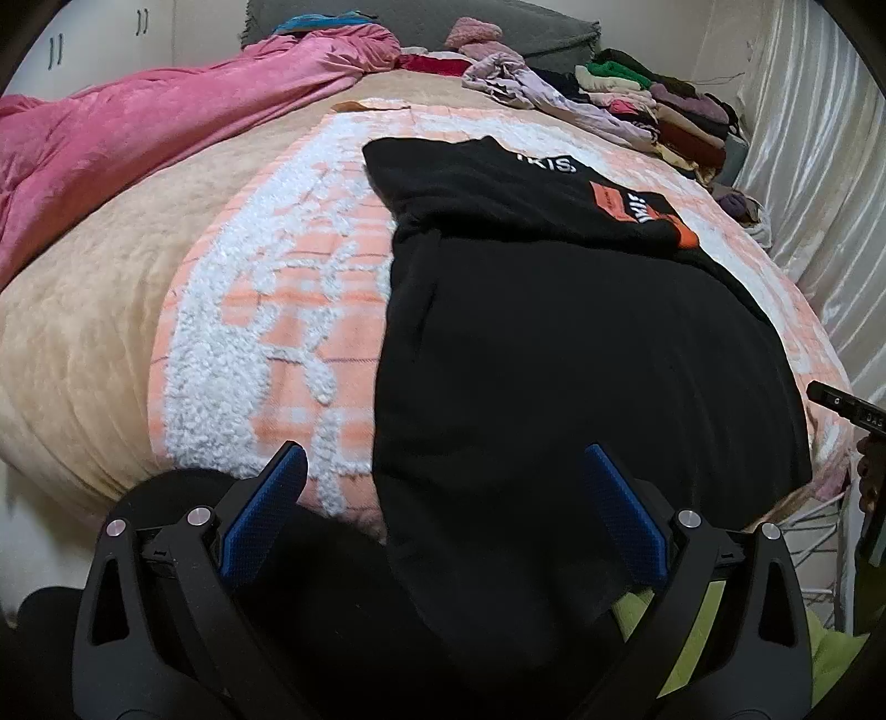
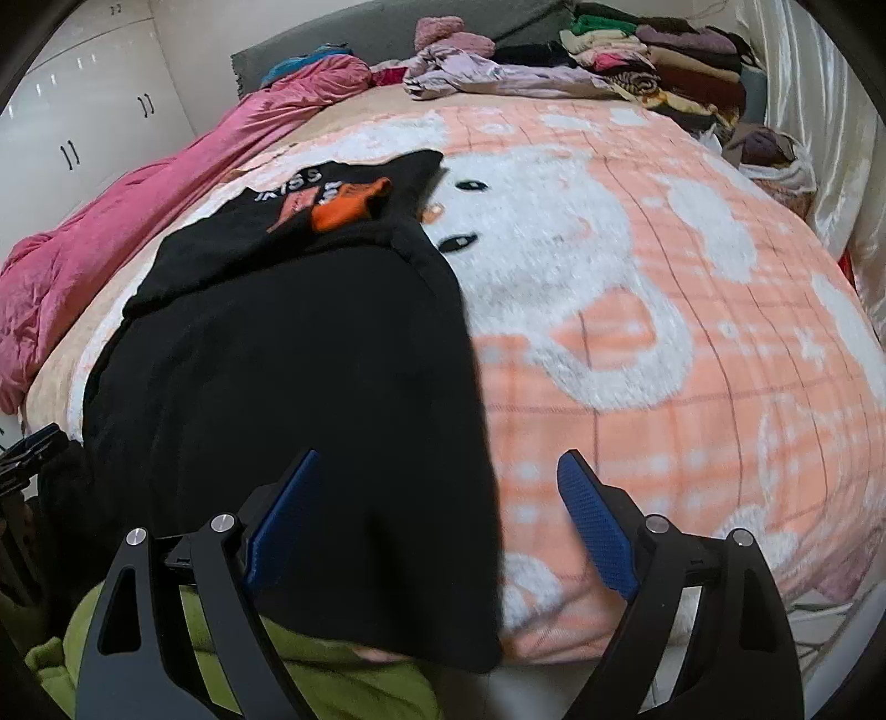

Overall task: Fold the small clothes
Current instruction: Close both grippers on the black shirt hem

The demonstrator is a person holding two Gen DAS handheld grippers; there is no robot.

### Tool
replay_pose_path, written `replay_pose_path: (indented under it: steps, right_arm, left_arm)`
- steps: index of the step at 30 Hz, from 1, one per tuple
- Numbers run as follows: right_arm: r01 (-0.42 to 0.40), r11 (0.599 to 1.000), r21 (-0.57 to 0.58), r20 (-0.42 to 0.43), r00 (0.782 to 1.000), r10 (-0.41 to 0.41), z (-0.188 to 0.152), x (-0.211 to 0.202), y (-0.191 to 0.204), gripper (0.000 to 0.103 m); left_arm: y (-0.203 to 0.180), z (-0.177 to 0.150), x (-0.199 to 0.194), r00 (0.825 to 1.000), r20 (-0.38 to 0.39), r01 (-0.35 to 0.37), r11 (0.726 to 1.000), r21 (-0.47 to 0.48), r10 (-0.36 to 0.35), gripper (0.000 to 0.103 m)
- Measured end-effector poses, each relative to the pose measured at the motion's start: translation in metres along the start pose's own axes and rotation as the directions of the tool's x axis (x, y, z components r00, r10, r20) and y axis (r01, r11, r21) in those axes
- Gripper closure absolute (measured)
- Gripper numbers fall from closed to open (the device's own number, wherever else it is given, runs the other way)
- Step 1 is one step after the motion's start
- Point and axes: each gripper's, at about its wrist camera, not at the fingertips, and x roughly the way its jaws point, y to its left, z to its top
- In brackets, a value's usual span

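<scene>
A: Where was the garment when you checked?

B: The black tee (image 1: 554, 343) lay spread on the peach-and-white blanket (image 1: 288, 310) on the bed, hem toward me and hanging over the bed's near edge. Top part was doubled over, so the white lettering and orange patch (image 2: 346, 207) showed at upper left of the right wrist view. My guess: spread flat like that so both hem corners could be reached.

A: And the tongs?

B: Both sets wide apart, holding nothing. My left tongs (image 1: 443, 515) hovered over the tee's left edge at the bottom of the frame, one blue pad over blanket, the other over black cloth. My right tongs (image 2: 437, 526) straddled its right edge, low centre of that view. Whether any pad touched fabric I couldn't tell, bit blurry there. I judged no grab was made yet.

A: Anything else around?

B: Yes. A green cloth (image 2: 332, 675) sat under the hanging hem at the bottom of the frame, so a low pinch might've caught both layers. A pink duvet (image 1: 138, 138) was bunched at upper left, well apart. A loose lilac garment (image 2: 487, 72) and a stack of folded clothes (image 2: 664, 61) sat at the top, near the grey headboard (image 1: 554, 33), clear of the tee. Shiny white curtain (image 1: 819, 183) ran down the right side. Nothing lay on the tee itself.
</scene>
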Motion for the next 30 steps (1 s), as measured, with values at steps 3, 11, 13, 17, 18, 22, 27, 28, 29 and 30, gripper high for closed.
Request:
replay_pose_path:
  steps: [3, 11, 13, 17, 18, 22, 27, 28, 29, 30]
  right_arm:
    - [-0.010, 1.000, 0.003, -0.019, 1.000, 0.010, -0.006, 0.002, -0.004, 0.017]
    - [-0.039, 0.999, -0.003, -0.058, 0.998, 0.039, -0.019, 0.013, -0.002, 0.017]
    - [-0.044, 0.999, -0.007, -0.062, 0.997, 0.043, -0.021, 0.015, -0.002, 0.017]
    - [-0.047, 0.999, -0.013, -0.058, 0.997, 0.046, -0.024, 0.019, -0.004, 0.020]
    - [-0.039, 0.999, -0.016, -0.058, 0.998, 0.038, -0.025, 0.020, -0.005, 0.024]
    - [-0.024, 0.999, -0.034, -0.042, 0.999, 0.022, -0.028, 0.018, -0.010, 0.049]
    - [-0.067, 0.996, -0.053, -0.046, 0.997, 0.064, -0.028, 0.012, -0.011, 0.082]
    - [-0.077, 0.995, -0.062, -0.044, 0.996, 0.074, -0.029, 0.010, -0.010, 0.086]
    - [-0.089, 0.994, -0.068, -0.043, 0.995, 0.087, -0.030, 0.009, -0.009, 0.087]
    - [-0.095, 0.993, -0.072, -0.045, 0.995, 0.092, -0.031, 0.009, -0.008, 0.087]
  left_arm:
    - [-0.002, -0.004, 0.003, 1.000, -0.018, 0.004, 1.000, 0.003, -0.004, 0.010]
    - [0.000, -0.008, 0.006, 0.999, -0.041, 0.005, 1.000, -0.008, -0.005, 0.015]
    - [0.001, -0.010, 0.005, 0.999, -0.045, 0.005, 1.000, -0.012, -0.006, 0.015]
    - [0.006, -0.015, 0.007, 0.998, -0.067, -0.002, 0.999, -0.036, 0.000, 0.015]
    - [0.007, -0.016, 0.008, 0.997, -0.071, -0.004, 0.999, -0.040, 0.002, 0.015]
    - [0.009, -0.018, 0.010, 0.997, -0.079, 0.000, 0.999, -0.043, -0.004, 0.020]
    - [0.009, -0.019, 0.016, 0.996, -0.089, 0.006, 0.999, -0.047, -0.010, 0.020]
    - [0.008, -0.020, 0.017, 0.996, -0.090, 0.001, 0.999, -0.043, -0.005, 0.020]
    - [0.007, -0.020, 0.018, 0.996, -0.090, 0.000, 0.999, -0.035, -0.003, 0.020]
    - [0.006, -0.020, 0.019, 0.996, -0.090, 0.003, 1.000, -0.031, -0.006, 0.020]
